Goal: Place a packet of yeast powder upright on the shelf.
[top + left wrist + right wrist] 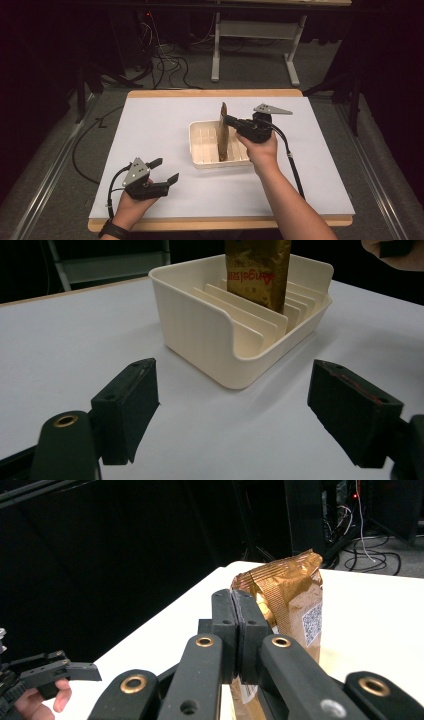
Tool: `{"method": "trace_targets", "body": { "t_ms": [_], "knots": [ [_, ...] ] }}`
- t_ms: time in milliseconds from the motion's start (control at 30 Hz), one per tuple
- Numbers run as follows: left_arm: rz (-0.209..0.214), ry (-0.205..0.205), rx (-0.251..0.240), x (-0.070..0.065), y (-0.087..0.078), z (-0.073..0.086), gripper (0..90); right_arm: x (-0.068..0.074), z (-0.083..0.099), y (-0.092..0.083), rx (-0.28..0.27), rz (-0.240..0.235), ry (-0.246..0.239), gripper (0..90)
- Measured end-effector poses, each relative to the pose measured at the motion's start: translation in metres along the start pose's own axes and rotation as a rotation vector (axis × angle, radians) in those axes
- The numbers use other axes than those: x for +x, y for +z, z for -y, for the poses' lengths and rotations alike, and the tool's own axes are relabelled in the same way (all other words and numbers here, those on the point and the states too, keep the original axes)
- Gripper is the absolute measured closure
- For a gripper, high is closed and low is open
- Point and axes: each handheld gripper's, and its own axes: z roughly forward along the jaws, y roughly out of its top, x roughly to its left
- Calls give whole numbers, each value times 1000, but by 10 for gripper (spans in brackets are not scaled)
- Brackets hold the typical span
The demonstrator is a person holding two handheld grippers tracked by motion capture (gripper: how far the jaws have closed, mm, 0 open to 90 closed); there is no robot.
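- The right gripper (pixel 229 120) was clamped on the upper edge of a gold foil packet (pixel 223 131), jaws pressed together on the crimped seal.
- Below that gripper, the packet stood upright in the cream slotted tray (pixel 197 148), its lower end between two dividers toward the tray's right side.
- The left gripper (pixel 163 170) hovered with jaws spread and empty, the tray ahead of it, apart.
- Judged step: seating the packet in a slot.
- To do it well, the packet should stay vertical, go straight down between dividers, and be released only once the counter (pixel 150 125) and tray bear it.
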Motion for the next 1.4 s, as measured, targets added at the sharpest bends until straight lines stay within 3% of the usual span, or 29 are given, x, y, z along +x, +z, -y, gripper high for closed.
{"method": "trace_targets", "body": {
  "t_ms": [400,733,900,1067,1400],
  "knots": [
    [1,1,1,0,0,0,211,6,11,-6,7,-26,10,897],
    [1,6,5,-1,2,0,211,7,19,-15,20,-19,7,884],
    [1,5,5,-1,1,0,211,8,17,-16,21,-15,9,834],
    [0,4,3,-1,1,0,211,11,12,-14,23,-9,2,704],
    [0,2,3,-1,1,0,211,16,7,-14,14,6,-17,606]
  ]
}}
